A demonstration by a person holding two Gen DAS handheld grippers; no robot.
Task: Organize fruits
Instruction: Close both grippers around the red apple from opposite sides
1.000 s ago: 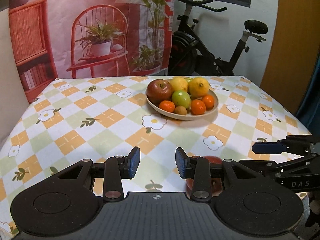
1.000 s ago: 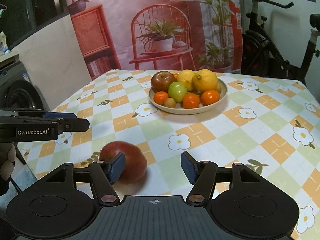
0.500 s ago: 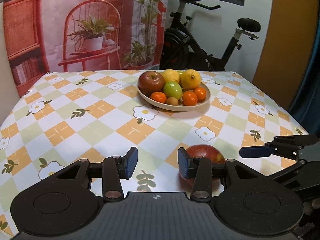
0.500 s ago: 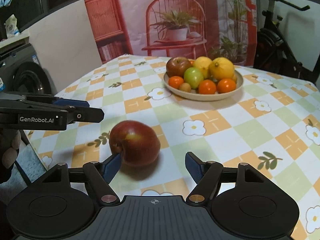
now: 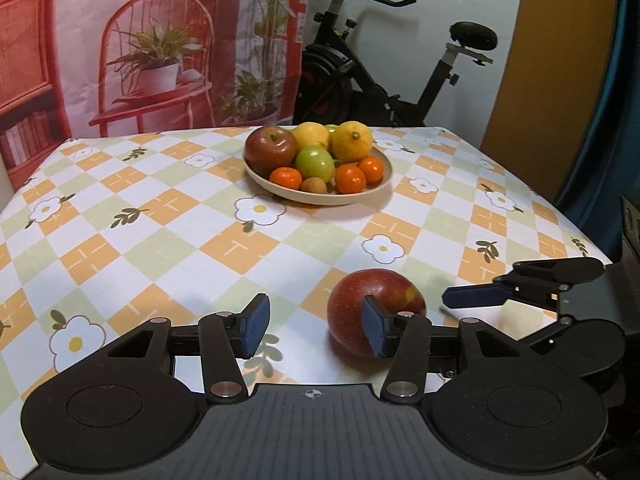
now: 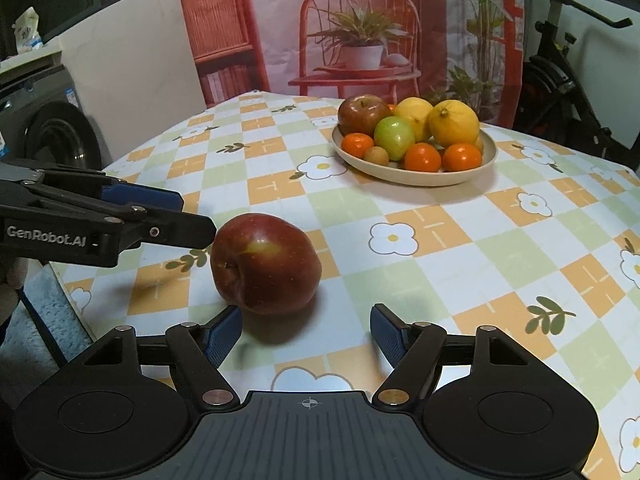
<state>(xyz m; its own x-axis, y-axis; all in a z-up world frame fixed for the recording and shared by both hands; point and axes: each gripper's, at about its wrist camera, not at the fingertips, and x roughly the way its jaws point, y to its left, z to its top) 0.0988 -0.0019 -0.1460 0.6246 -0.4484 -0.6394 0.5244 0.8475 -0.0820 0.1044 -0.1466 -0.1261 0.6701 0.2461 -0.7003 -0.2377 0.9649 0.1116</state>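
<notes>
Plate (image 6: 416,176) is holding an apple, lemons, a green fruit and oranges. The loose apple (image 6: 266,264) is sitting on the table, my right tool (image 6: 306,334) spread just short of it, my left tool (image 5: 312,330) opening on nothing.

A lone apple (image 6: 266,264) is lying on the table (image 6: 500,248) near its front edge, well apart from the plate (image 6: 416,176) sitting farther back. In the plate, fruit is piled: another apple (image 6: 362,114) at the left, lemons (image 6: 454,122) behind, oranges (image 6: 422,157) in front. An exercise bike (image 5: 384,80) is standing behind the table.
</notes>
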